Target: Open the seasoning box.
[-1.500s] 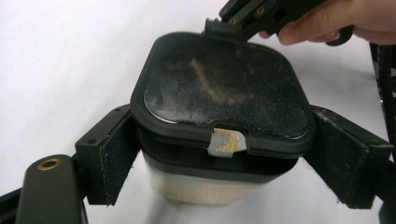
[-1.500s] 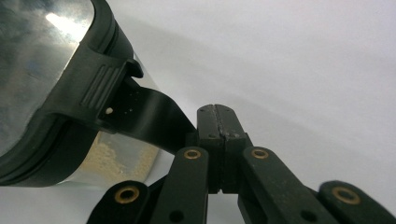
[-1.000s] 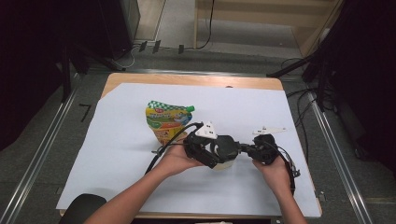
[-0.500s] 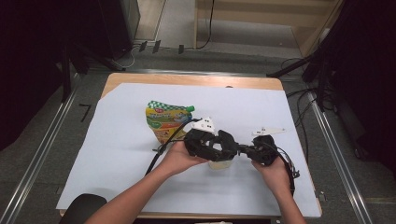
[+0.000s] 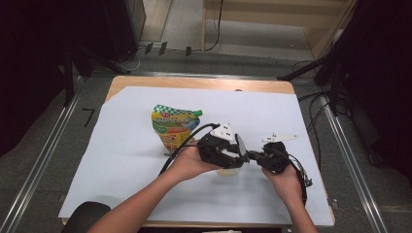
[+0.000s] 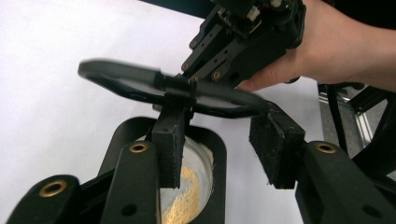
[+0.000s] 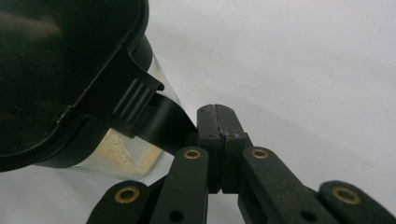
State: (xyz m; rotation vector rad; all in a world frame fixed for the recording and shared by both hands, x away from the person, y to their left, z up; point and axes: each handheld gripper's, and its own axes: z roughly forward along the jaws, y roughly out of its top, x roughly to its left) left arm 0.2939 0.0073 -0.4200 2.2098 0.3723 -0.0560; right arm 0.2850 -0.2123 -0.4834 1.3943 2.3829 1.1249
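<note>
A wooden table under a white sheet stands on grey floor, dark room around; one pouch, one jar of yellow grains with its black lid hinged up, two grippers; left gripper, jaws just narrowing, brackets the lid's rim; right gripper is clamped together at the lid's tab.

Left forearm: comes in from the bottom left, angled toward the middle.
Left hand: wrapped around its gripper's body from below.
Left gripper: jaws have just been closing; a gap remains between the pads.
Right hand: cupped under its gripper.
Right gripper: jaws pressed together, tips pointing at the left gripper's tips, nearly meeting them.
</note>
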